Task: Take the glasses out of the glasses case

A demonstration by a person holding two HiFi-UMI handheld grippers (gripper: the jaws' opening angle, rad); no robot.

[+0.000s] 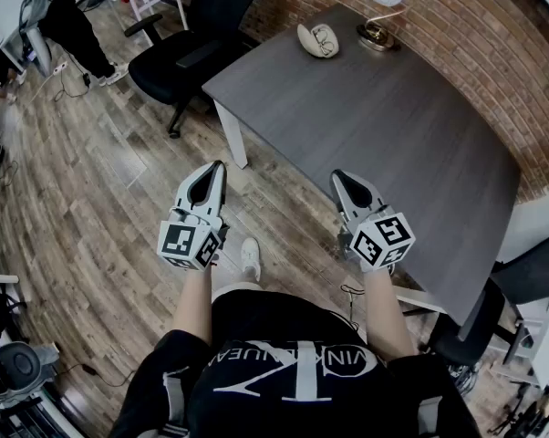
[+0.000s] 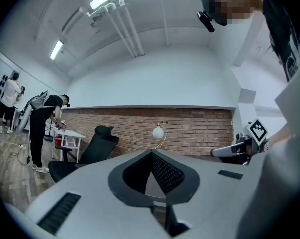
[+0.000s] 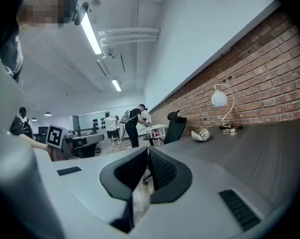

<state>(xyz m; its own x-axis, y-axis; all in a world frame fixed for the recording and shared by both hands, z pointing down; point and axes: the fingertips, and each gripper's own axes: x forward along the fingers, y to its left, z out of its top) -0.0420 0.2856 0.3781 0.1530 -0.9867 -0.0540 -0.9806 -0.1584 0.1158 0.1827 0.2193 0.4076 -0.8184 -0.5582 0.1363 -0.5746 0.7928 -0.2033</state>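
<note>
While both grippers hover short of the dark grey rectangular table (image 1: 384,144), nothing is done yet: the left gripper (image 1: 219,166) and right gripper (image 1: 339,176) have their fingers pressed together, empty. At twelve o'clock, far across the tabletop, the cream oval glasses case (image 1: 318,40) looks hinged open, with something dark inside still to lift out.

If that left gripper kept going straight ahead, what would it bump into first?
Likely the round white lamp or the brick wall behind it; the left gripper, shut, aims just below the lamp. Depth is unclear.
</note>
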